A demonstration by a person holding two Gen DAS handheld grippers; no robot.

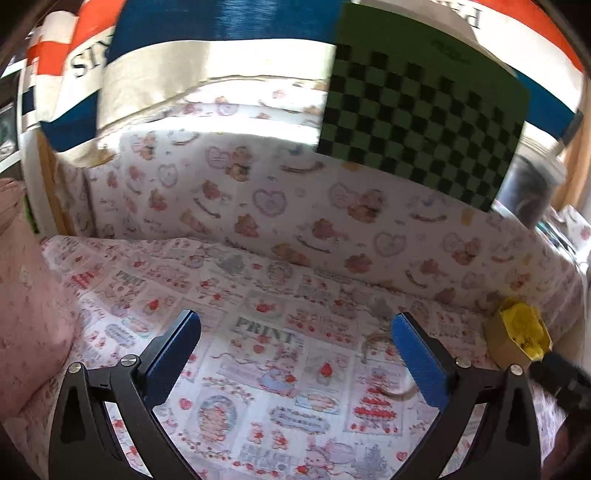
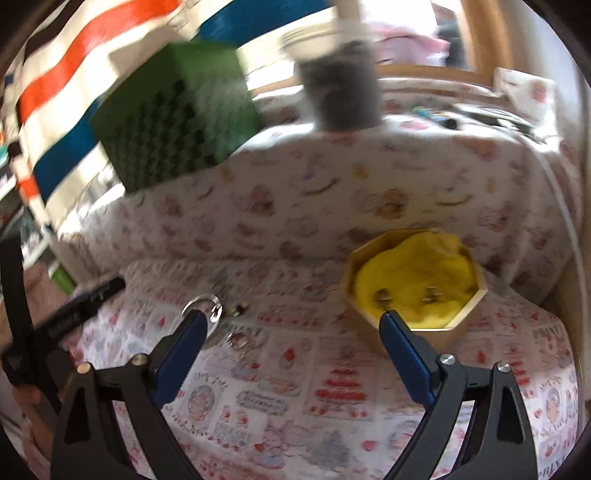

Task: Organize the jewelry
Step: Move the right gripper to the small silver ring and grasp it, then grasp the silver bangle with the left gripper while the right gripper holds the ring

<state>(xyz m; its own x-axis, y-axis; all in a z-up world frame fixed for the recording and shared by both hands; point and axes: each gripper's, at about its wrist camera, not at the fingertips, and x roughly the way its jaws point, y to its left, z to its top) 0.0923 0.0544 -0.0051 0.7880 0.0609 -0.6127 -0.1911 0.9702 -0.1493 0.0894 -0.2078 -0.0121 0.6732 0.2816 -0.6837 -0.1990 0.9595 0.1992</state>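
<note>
An octagonal wooden box (image 2: 460, 321) lined with yellow cloth (image 2: 417, 280) stands on the patterned cloth at right, with two small metal pieces (image 2: 382, 294) lying on the lining. Loose jewelry lies left of it: a silver ring (image 2: 201, 303) and small pieces (image 2: 236, 338). My right gripper (image 2: 291, 321) hovers open in front of the box, nothing between its fingers. My left gripper (image 1: 295, 325) is open over the cloth. In the left wrist view the box (image 1: 506, 339) shows at far right, and a thin chain (image 1: 376, 338) lies by the right finger.
A raised ledge covered in bear-print fabric (image 1: 295, 206) backs the work area. A green checkerboard (image 1: 421, 110) leans on it, and a dark round container (image 2: 341, 92) stands on top. Striped fabric (image 1: 221, 22) hangs behind. Pink fabric (image 1: 26, 295) lies at left.
</note>
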